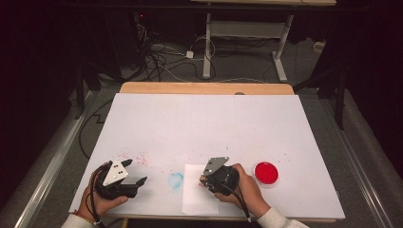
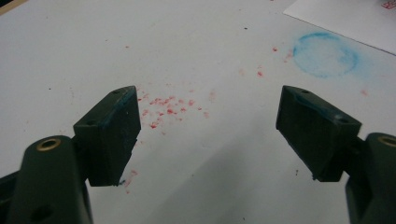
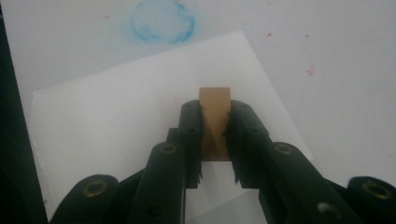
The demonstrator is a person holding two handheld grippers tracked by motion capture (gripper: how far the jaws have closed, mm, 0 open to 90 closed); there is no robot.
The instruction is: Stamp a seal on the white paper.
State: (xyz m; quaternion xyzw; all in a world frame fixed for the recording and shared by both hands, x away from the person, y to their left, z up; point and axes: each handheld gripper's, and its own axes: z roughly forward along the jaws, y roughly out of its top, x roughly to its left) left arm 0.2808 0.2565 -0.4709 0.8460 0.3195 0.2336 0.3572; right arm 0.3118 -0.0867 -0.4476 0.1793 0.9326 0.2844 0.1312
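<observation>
My right gripper (image 3: 215, 109) is shut on a small tan wooden block (image 3: 215, 116), which stands upright between the pads over a white sheet of paper (image 3: 116, 116). From above, that gripper (image 1: 205, 180) sits at the right part of the sheet (image 1: 197, 199), held by a hand. My left gripper (image 1: 135, 172) rests near the table's front left corner, its jaws wide apart with nothing between them (image 2: 208, 95). A corner of the sheet (image 2: 345, 18) with a red mark on it lies beyond the left gripper.
A round dish of red ink (image 1: 265, 173) stands right of the right hand. A faint blue ring stain (image 1: 176, 180) lies between the grippers, and red specks (image 2: 168, 109) dot the white table cover (image 1: 204, 123). The table's front edge is close.
</observation>
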